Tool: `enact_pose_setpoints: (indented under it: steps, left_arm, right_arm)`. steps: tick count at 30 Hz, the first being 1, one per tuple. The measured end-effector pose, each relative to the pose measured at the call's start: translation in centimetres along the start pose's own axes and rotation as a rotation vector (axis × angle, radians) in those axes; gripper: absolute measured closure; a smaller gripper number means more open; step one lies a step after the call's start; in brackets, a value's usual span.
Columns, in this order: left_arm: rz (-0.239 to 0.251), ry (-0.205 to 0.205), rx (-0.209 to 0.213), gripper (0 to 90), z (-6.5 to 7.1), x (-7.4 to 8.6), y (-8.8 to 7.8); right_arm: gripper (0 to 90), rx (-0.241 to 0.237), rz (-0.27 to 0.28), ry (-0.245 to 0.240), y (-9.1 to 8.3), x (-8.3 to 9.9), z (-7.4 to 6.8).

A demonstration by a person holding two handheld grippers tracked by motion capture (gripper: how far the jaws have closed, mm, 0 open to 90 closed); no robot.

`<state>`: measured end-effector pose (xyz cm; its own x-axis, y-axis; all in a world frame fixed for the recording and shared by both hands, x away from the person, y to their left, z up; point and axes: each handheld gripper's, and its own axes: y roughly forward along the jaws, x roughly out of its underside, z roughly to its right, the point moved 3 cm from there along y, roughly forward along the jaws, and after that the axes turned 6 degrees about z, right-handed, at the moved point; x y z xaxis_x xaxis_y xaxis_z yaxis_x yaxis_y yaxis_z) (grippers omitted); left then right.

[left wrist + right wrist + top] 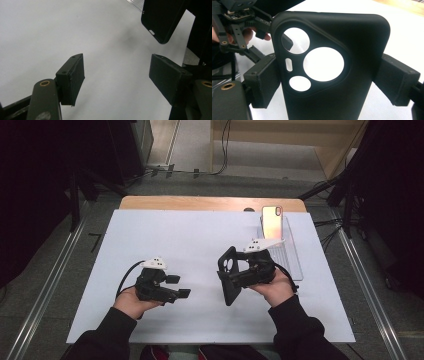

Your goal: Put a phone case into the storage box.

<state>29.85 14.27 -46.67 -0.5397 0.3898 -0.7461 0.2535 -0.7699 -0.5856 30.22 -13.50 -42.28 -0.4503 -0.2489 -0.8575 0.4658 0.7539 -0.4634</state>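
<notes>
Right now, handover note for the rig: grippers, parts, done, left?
Right gripper: shut on the black phone case, clamped across its sides and held off the table.
Left gripper: open, nothing between its jaws, pointing toward the case.
Phone: face up on the clear stand at the far right of the white table.
Done: case picked up.
Left, probably: fit the case on the phone.

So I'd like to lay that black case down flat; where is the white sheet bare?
The white sheet is bare across its far left, between the left gripper and the table's wooden edge. It is also bare between the grippers. It is crowded far right, where the phone stands on the clear stand beyond the right gripper holding the phone case.
</notes>
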Motion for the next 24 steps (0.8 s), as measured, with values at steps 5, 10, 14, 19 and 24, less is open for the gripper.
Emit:
enact_pose_setpoints:
  steps: [5,10,14,19,24]
  left_arm:
    - [-0.001,-0.004,-0.009,28.4,-0.1,0.9,-0.4]
    - [0.001,-0.012,-0.015,28.3,-0.1,1.7,-0.8]
    - [0.001,-0.028,-0.015,28.3,-0.1,2.0,-1.2]
    - [0.008,-0.033,-0.031,28.1,-0.2,2.3,-1.5]
    - [0.016,-0.042,-0.037,28.1,-0.5,2.5,-1.9]
  right_arm:
    - [11.6,-0.019,-0.009,-0.007,-0.7,-0.4,0.1]
    - [11.6,-0.018,-0.006,-0.005,-1.4,-0.8,0.4]
    - [11.6,-0.014,-0.001,0.013,-2.0,-1.1,1.0]
    - [11.6,-0.003,0.013,0.027,-3.0,-1.6,1.5]
    - [11.7,0.022,0.021,0.028,-3.7,-2.3,2.1]
